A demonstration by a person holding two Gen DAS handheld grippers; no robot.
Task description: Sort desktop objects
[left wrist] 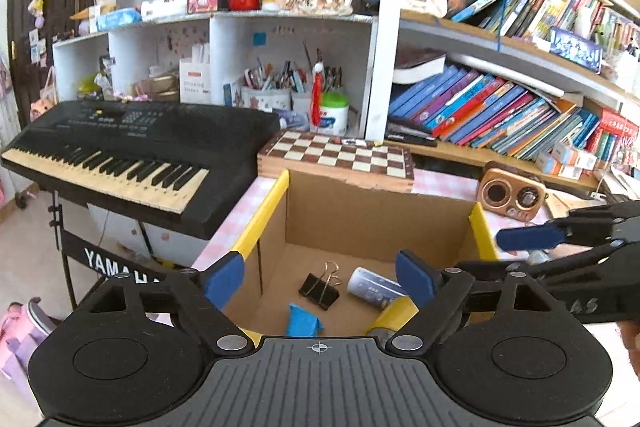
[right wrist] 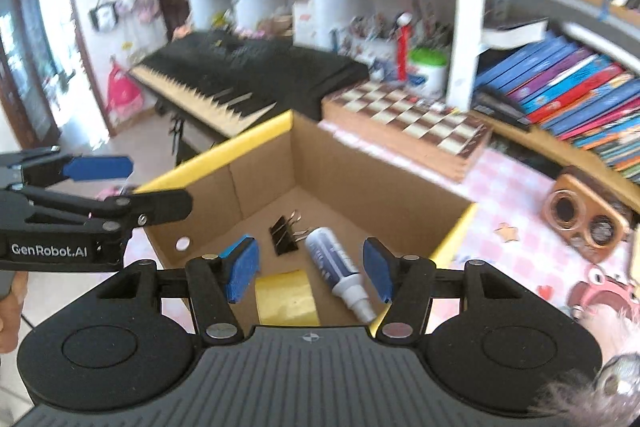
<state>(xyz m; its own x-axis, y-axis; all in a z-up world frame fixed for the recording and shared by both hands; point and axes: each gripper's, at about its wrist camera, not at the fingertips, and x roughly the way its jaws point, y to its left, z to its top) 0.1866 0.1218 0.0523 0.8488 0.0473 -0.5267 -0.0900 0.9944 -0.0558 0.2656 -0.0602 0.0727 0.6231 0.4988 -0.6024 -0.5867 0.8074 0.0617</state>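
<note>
Both my jaws hang empty above the open brown cardboard box with yellow-taped rims (right wrist: 400,183) on the pink checked table (right wrist: 516,187): my left gripper (left wrist: 320,277) spread wide, my right gripper (right wrist: 310,269) partly open. Already lying on the box floor: a black binder clip with silver handles (right wrist: 285,233), a white-and-blue spray bottle (right wrist: 340,269), a blue scrap (left wrist: 302,319) and a yellow tape roll (right wrist: 286,297). Left outside, by my judgement (perhaps not mine to sort): a small brown retro radio (right wrist: 584,221).

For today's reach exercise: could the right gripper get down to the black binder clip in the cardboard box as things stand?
Probably yes: the right gripper is open and empty above the open-topped cardboard box, and the binder clip lies uncovered beside the spray bottle.
</note>
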